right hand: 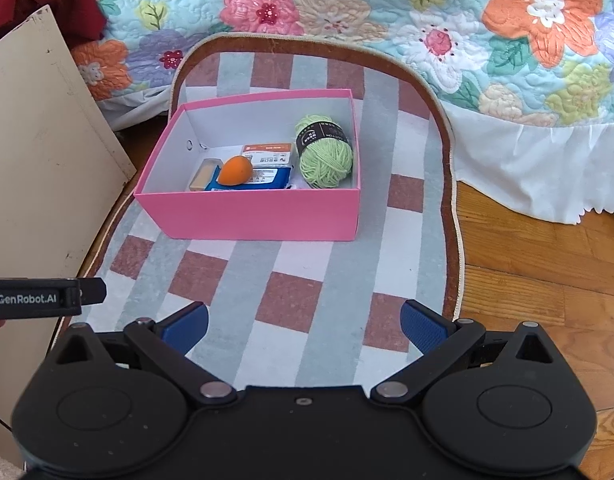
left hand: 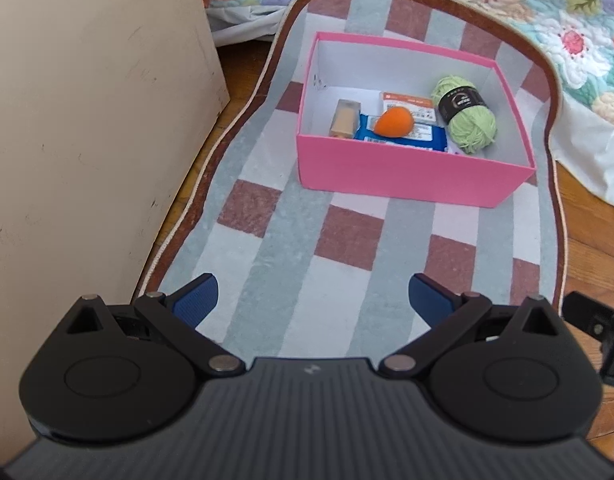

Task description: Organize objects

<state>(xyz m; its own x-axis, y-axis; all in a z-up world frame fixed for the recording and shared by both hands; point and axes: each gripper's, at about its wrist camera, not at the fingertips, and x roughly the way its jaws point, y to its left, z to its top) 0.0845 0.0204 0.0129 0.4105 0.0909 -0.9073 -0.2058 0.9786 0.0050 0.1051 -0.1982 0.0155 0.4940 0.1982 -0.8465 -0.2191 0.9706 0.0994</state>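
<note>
A pink box (left hand: 411,178) (right hand: 263,214) stands on the checked rug. Inside lie a green yarn ball (left hand: 465,118) (right hand: 325,152), an orange egg-shaped sponge (left hand: 393,120) (right hand: 235,171), a blue packet (left hand: 403,136) (right hand: 267,178), an orange-and-white carton (left hand: 407,106) (right hand: 267,152) and a small tan box (left hand: 344,120) (right hand: 203,176). My left gripper (left hand: 313,300) is open and empty, low over the rug in front of the box. My right gripper (right hand: 305,324) is open and empty too. The left gripper's side (right hand: 43,298) shows at the right wrist view's left edge.
A cream cabinet panel (left hand: 87,140) (right hand: 35,168) stands left of the rug (left hand: 291,248) (right hand: 307,272). A floral quilt (left hand: 547,12) (right hand: 427,20) hangs behind and right. Wooden floor (right hand: 547,264) lies right of the rug.
</note>
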